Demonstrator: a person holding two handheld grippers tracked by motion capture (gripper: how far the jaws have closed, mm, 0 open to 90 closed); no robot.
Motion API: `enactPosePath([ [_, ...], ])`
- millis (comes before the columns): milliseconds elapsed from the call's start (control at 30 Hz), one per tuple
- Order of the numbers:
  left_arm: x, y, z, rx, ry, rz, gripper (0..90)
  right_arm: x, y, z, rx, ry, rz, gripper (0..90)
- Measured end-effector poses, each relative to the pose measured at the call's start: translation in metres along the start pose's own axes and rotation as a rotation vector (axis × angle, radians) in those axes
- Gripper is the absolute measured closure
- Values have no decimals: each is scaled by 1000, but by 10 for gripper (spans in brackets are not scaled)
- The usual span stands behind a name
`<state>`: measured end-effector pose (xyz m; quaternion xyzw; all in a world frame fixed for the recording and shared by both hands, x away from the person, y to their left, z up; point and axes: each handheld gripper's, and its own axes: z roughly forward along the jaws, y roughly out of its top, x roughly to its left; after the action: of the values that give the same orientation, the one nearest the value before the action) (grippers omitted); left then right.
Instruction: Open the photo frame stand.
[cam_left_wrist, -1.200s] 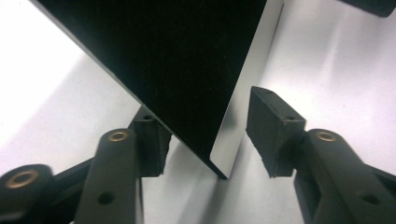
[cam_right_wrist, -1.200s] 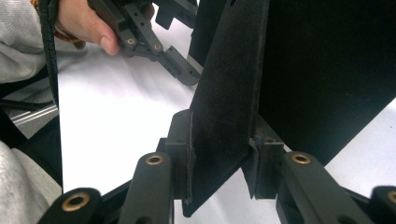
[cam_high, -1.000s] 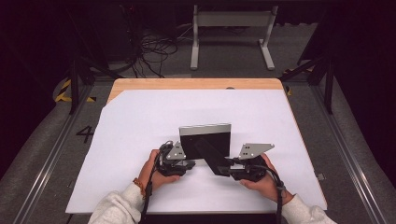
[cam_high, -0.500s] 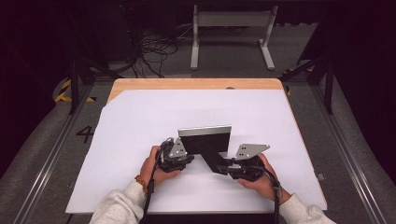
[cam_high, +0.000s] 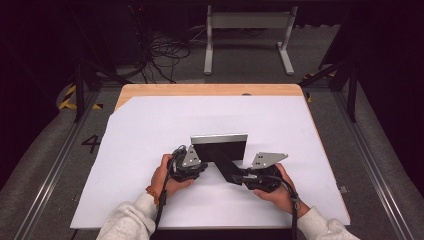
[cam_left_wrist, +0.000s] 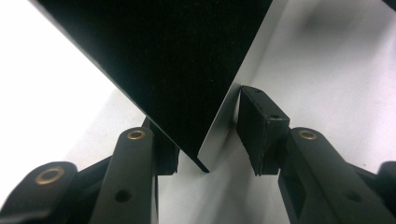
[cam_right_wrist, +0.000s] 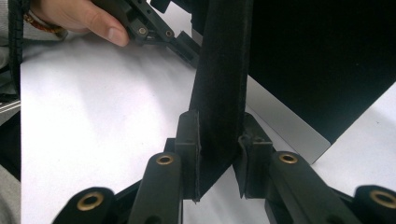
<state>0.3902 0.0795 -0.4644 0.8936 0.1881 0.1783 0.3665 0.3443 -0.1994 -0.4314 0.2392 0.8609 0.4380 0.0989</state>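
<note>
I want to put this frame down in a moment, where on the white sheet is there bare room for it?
Bare white sheet runs wide beyond the picture frame, up to the wooden table edge, and along both side margins. It is crowded near the front middle, where the left gripper and right gripper meet the frame and its prop leg.

We see a picture frame with a matt black, felt-like back and a smooth silvery edge, its stand clad in the same rough cloth. White matt paper covers the pale wood table.
</note>
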Motion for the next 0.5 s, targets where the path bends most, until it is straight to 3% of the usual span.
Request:
enactPosePath([
  [500,4,1,1,7,16,1,591,1,0,0,7,-3,-11,755],
])
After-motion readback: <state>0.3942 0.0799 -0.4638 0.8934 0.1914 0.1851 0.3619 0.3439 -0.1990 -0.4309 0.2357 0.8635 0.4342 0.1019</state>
